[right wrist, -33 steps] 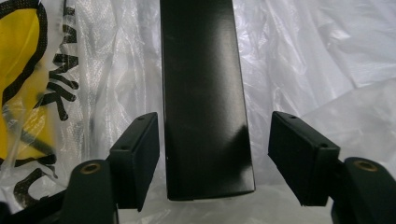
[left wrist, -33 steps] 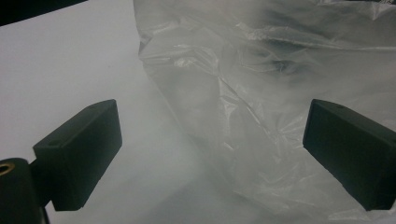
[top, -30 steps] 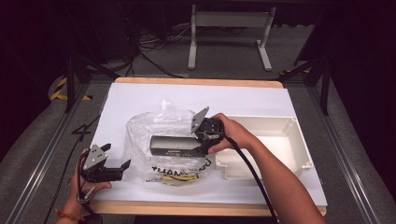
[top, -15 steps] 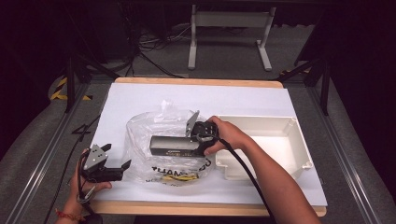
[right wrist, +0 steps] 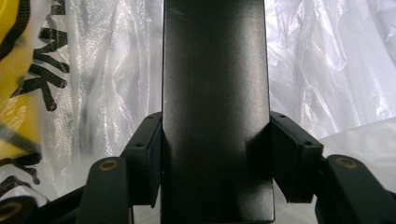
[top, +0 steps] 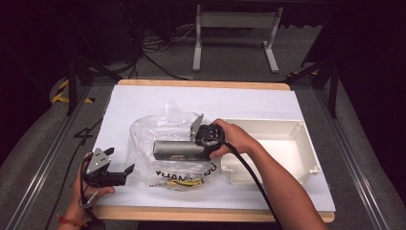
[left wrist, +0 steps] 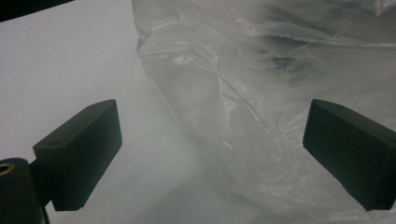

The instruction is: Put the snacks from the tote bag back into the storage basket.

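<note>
Dark box (top: 176,150) is what I am working with: a long, flat, dark grey bar lying crosswise on the crumpled clear plastic bag (top: 163,132) in the middle of the white table (top: 143,100). My right gripper (top: 203,143) is pinching its right end, and in the right gripper view the two pads (right wrist: 148,154) are pressing flat against both long sides of the box (right wrist: 215,112), the jaws having just been closing onto it. The bag (right wrist: 327,70) is lying underneath, with yellow and black lettering at the left (print on something inside it, I think, though the film is blurring it).

My left gripper (top: 112,173) is resting at the near left edge of the table with its jaws spread wide and nothing between them; in the left gripper view the pads (left wrist: 79,154) are facing the bag's (left wrist: 261,116) crinkled side, which sits just ahead of them.

I am reading this as the grasp step, newly made, with the lift yet to come. The white tray (top: 306,143) is sitting empty just to the right of the bag, so the next move is probably raising the box clear of the plastic and carrying it right into that tray. That calls for a level lift, so the long bar is not swinging in the pinch, and perhaps for the left gripper holding the bag down if the film is clinging.
</note>
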Demonstrator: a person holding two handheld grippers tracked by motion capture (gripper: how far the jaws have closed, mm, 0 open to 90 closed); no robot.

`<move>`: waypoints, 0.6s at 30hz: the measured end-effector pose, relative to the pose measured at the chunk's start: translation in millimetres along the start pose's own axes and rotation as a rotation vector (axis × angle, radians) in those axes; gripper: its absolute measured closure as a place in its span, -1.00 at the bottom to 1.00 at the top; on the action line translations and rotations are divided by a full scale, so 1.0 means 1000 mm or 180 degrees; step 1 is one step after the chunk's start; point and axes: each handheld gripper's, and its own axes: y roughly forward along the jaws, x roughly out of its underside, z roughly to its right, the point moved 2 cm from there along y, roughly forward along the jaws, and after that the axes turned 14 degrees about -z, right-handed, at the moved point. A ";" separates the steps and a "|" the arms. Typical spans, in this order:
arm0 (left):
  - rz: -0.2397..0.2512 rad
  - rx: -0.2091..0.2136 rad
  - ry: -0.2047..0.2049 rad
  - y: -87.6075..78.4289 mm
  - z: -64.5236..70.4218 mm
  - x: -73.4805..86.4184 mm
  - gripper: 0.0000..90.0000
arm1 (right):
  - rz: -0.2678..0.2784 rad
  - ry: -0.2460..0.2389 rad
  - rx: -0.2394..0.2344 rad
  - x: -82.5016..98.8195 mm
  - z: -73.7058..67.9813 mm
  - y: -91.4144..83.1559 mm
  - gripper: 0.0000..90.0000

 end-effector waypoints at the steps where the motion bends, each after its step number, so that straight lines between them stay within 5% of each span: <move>1: 0.0000 0.0000 0.0000 0.000 0.000 0.000 -0.88 | 0.0000 0.0000 0.0000 0.000 0.000 0.000 -0.05; 18: 0.0001 0.0004 0.0000 0.000 0.000 0.000 -0.88 | 0.0224 -0.0044 0.0035 -0.006 -0.004 -0.024 -0.04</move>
